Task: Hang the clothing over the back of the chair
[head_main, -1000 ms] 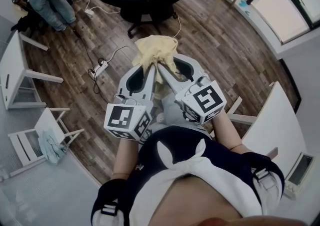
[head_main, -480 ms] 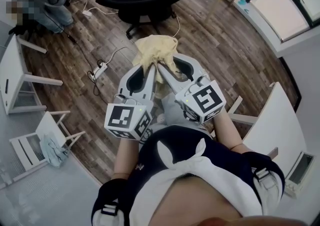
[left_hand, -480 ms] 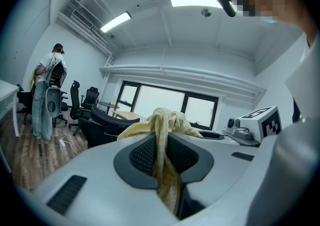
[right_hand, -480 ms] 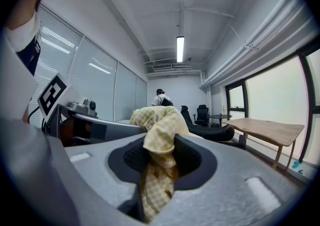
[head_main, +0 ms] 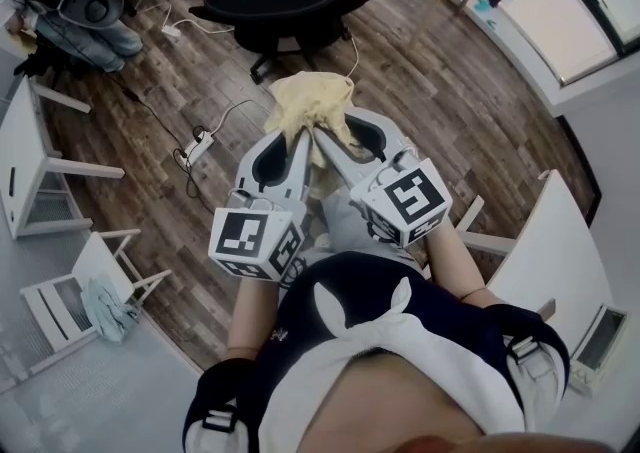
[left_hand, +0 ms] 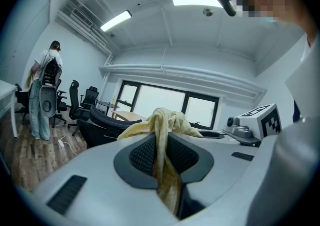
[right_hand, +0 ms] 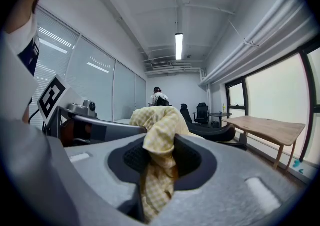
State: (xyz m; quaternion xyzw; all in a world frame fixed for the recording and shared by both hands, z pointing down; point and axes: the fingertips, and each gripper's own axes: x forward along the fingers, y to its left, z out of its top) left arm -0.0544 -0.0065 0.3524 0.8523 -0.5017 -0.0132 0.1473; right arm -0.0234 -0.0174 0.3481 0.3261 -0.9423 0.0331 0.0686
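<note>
The head view alone shows the wood floor (head_main: pixel 470 91) and, on it, the black office chair (head_main: pixel 285 1). The yellow clothing (head_main: pixel 310 101) is held bunched in the air just short of that chair, not on it. Only the gripper views show the grip. The left gripper (left_hand: pixel 162 139) pinches a thin fold between nearly closed jaws, and the right gripper (right_hand: pixel 159 156) clamps a thicker wad, which shows a checked weave.
</note>
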